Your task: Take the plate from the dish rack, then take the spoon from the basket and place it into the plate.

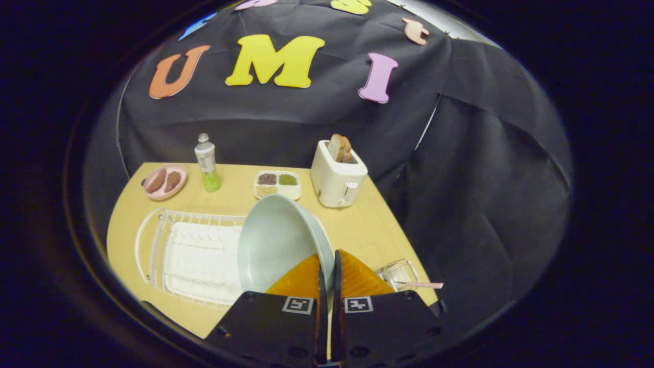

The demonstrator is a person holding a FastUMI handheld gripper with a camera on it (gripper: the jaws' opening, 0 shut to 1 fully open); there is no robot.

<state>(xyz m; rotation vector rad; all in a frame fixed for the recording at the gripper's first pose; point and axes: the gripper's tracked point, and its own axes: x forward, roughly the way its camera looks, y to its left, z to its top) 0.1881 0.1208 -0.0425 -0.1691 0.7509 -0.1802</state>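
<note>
Gripper point(327, 266) fingers pinch the rim of the plate point(276, 245), held tilted at frame centre above the dish rack point(194, 255), so plate nearly out; spoon point(421, 284) untouched in basket point(396, 273), lower right, transfer pending

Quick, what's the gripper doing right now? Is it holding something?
Gripper: closed on the rim of the plate, one finger on each side, holding it tilted above the dish rack.
</note>
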